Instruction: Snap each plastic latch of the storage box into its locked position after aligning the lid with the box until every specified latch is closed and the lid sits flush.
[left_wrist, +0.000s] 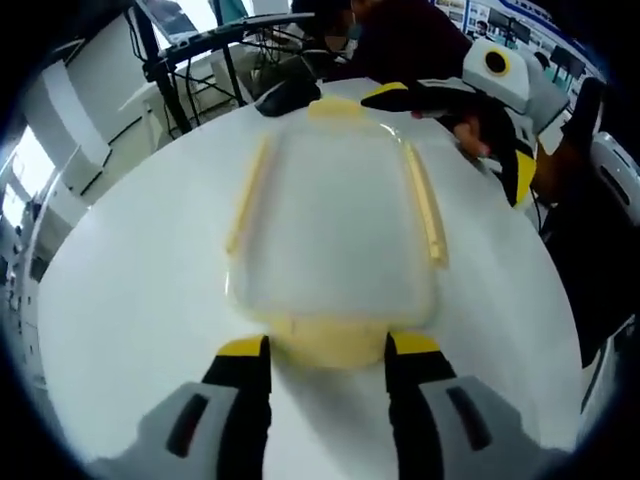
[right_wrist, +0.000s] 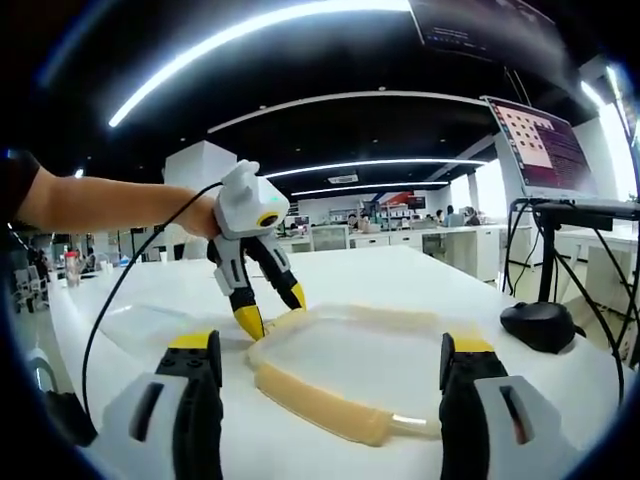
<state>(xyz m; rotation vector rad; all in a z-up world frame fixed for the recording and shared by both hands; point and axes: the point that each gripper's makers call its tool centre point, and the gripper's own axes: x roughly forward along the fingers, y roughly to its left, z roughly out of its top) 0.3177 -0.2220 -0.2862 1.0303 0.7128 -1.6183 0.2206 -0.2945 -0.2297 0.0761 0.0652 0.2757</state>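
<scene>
A clear storage box (left_wrist: 335, 230) with a see-through lid lies on the white table (left_wrist: 130, 300). Pale yellow latches run along its sides (left_wrist: 428, 205) and its ends. My left gripper (left_wrist: 328, 350) is open, its yellow-tipped jaws straddling the near end latch (left_wrist: 330, 345). In the right gripper view that same left gripper (right_wrist: 273, 310), held by a hand, stands at the box's far left end. My right gripper (right_wrist: 332, 350) is wide open, just short of the long side latch (right_wrist: 320, 405). It also shows beside the box's far right corner (left_wrist: 455, 135).
A black mouse (right_wrist: 540, 325) lies on the table past the box's end, also seen in the left gripper view (left_wrist: 290, 95). A monitor on a black stand (right_wrist: 545, 145) rises behind it. A person in a dark top (left_wrist: 400, 40) sits at the table's far edge.
</scene>
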